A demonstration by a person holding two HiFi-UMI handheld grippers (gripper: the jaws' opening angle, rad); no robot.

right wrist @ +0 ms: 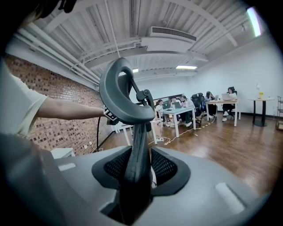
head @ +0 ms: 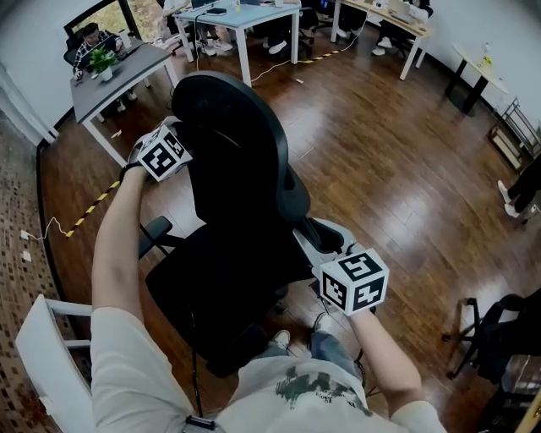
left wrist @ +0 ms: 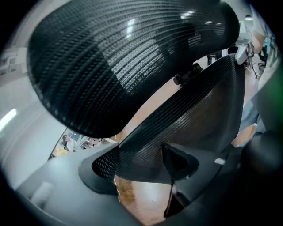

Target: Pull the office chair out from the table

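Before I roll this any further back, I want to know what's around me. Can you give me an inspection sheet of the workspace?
Surface: dark glossy wood floor.
Job's things: black office chair, standing out on the floor, apart from the grey table.
Clutter: white frame at lower left; another dark chair at lower right.
Grippers: left gripper jaws on the backrest edge near the headrest; right gripper jaws clamped on the opposite edge, lower down.
Cables: white cable on the floor beside a yellow-black strip.
Surroundings: plant on the grey table; people seated at white tables beyond.
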